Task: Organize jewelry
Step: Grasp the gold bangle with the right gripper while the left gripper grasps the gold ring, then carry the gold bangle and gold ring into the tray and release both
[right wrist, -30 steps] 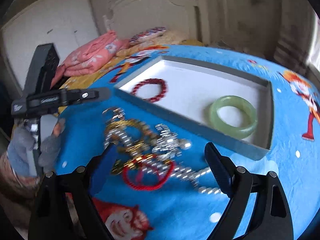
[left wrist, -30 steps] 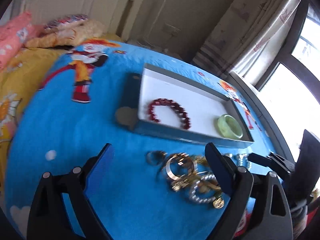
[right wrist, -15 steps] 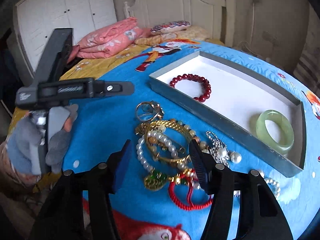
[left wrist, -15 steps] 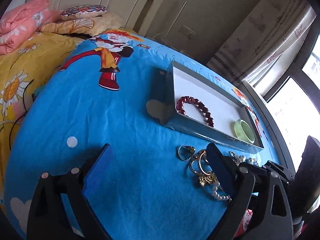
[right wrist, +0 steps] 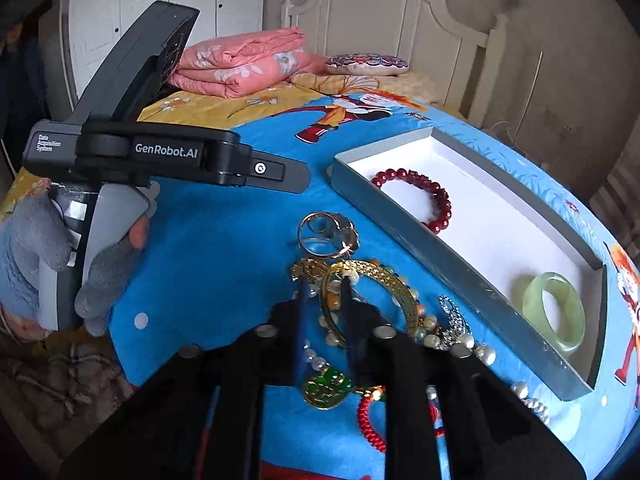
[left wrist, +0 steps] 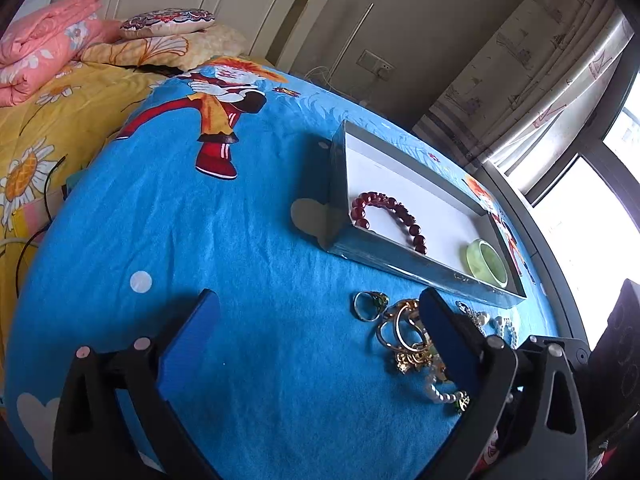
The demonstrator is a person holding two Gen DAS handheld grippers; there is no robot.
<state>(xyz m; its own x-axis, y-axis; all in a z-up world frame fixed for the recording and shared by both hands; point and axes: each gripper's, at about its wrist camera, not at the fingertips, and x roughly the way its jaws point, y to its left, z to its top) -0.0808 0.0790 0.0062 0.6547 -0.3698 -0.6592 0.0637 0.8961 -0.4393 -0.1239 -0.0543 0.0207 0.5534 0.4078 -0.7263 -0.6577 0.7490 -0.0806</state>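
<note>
Right wrist view is showing a bed under a blue cartoon blanket (right wrist: 224, 240), with a folded pink quilt (right wrist: 244, 62) lying at the far end near the white headboard (right wrist: 384, 16). A grey, white-lined box lid (right wrist: 404, 220) is sitting on the blanket to the right, holding a red bead bracelet (right wrist: 420, 196) at its far end and a green jade bangle (right wrist: 554, 316) at its near end. Just left of the lid, a tangled jewelry pile (right wrist: 360, 308) is lying on the blanket. The right tool (right wrist: 324, 280) is reaching into this pile, its fingers nearly together around a gold mesh bangle (right wrist: 384, 280); whether they are gripping it cannot be told. A gold ring (right wrist: 326, 232) is lying just beyond. In the left wrist view, the left tool (left wrist: 316, 300) is hovering with fingers wide apart over bare blanket, left of the pile.
</note>
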